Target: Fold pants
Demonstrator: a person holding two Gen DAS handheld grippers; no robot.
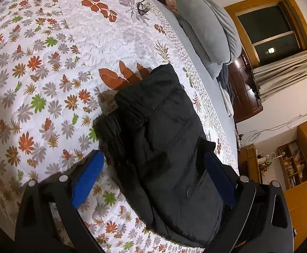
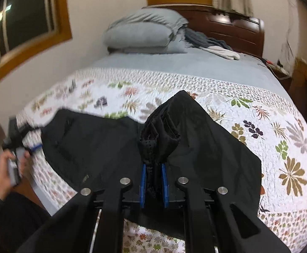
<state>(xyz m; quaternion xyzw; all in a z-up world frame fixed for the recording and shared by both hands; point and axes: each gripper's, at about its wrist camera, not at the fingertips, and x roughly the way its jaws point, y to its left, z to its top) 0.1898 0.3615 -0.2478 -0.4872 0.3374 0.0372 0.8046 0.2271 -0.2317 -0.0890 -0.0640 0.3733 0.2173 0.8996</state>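
Centrally, a pair of black padded fabric pants point(image 1: 166, 139) lies on the white quilted bedspread printed with orange, green and grey leaves point(image 1: 48, 67), near the bed's foot edge and already doubled into a thick bundle. The left hand-held gripper point(image 1: 153, 177) has its blue-padded fingers point(image 1: 88, 175) spread wide, one on each side of the bundle, pinching nothing; this straddling stance suggests it is either steadying the stack or lining up for a fresh hold. In the right wrist view, the right hand-held gripper point(image 2: 153, 181) is clamped on a bunched ridge of the pants point(image 2: 115, 145), so the cloth rises into a peak in front of it while the rest drapes flat over the bedspread point(image 2: 269, 130). Lifting one edge this way probably serves to carry that portion over the remainder for the next fold. The left hand-held gripper point(image 2: 27, 145) appears blurred at the far left end of the garment, held by the person's bare hand point(image 2: 10, 168). A grey pillow point(image 2: 140, 35) sits well apart at the head of the bed, clear of the working area.
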